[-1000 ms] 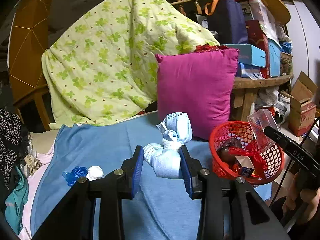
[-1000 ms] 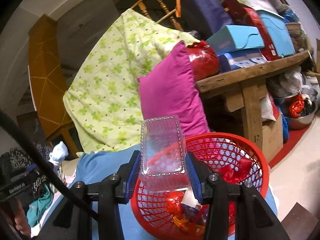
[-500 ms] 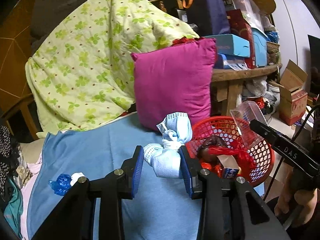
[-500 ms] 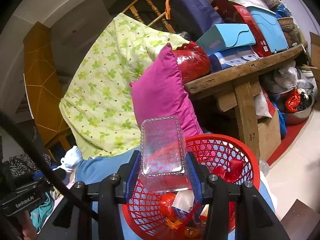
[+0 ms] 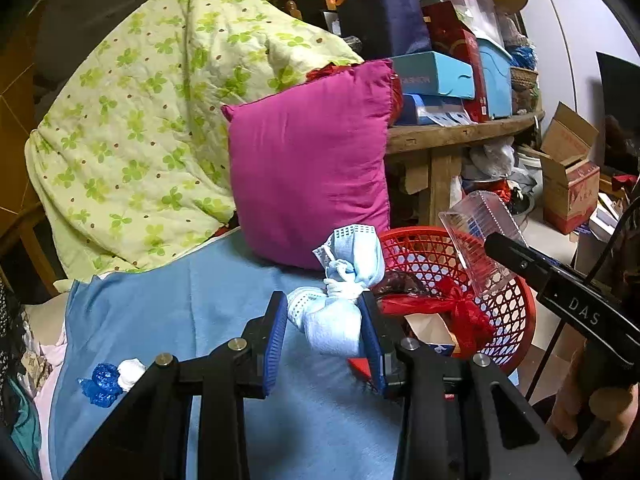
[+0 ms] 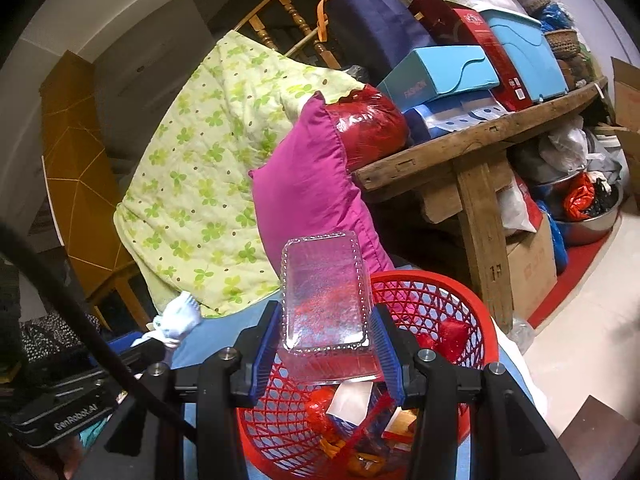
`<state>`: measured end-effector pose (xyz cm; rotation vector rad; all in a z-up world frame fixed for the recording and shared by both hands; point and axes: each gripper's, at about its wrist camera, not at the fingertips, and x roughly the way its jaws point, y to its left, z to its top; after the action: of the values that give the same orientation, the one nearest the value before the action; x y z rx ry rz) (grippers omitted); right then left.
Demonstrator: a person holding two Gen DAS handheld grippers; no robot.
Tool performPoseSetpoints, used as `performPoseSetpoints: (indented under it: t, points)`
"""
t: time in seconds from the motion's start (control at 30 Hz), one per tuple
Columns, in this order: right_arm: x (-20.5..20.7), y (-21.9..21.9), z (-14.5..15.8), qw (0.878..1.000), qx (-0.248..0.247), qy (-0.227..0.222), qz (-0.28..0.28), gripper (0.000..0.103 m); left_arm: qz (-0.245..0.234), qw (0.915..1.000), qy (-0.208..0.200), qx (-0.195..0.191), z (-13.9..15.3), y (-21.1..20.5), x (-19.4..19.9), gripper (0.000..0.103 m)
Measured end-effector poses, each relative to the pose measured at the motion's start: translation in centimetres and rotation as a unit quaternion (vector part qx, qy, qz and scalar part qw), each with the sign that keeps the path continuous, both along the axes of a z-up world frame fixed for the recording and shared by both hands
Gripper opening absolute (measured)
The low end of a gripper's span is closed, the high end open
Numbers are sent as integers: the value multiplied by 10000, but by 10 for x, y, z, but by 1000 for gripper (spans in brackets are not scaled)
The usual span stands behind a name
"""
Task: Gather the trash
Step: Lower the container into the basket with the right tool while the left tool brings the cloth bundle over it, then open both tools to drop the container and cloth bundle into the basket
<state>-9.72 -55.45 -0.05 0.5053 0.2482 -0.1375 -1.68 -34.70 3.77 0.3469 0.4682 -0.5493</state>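
Observation:
My left gripper (image 5: 325, 332) is shut on a knotted light-blue face mask bundle (image 5: 340, 308), held above the blue blanket (image 5: 160, 320) just left of the red mesh basket (image 5: 516, 320). My right gripper (image 6: 326, 344) is shut on a clear plastic container (image 6: 326, 300), held over the red basket (image 6: 472, 312), which holds red wrappers and cartons. The container (image 5: 476, 240) and right gripper also show at the right of the left wrist view. The mask bundle (image 6: 178, 316) shows at the left of the right wrist view.
A magenta pillow (image 5: 308, 168) and a green floral quilt (image 5: 152, 128) stand behind the blanket. A blue and white scrap (image 5: 110, 378) lies at the blanket's left. A wooden table (image 6: 460, 148) stacked with boxes stands at right, with cardboard boxes (image 5: 568, 176) on the floor.
My left gripper has carried the mask bundle right, closer to the basket. My right gripper with the container has stayed over the basket with only a small shift.

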Motion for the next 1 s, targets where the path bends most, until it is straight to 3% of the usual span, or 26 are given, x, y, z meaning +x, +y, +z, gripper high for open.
performPoseSetpoints:
  t: [0.43, 1.0]
  points:
    - [-3, -22, -8, 9984, 544, 41, -170, 49, -243, 9994, 234, 83, -16, -23, 9, 38]
    - [-1, -23, -12, 9973, 685, 160, -217, 50, -321, 9986, 394, 131, -29, -33, 14, 38]
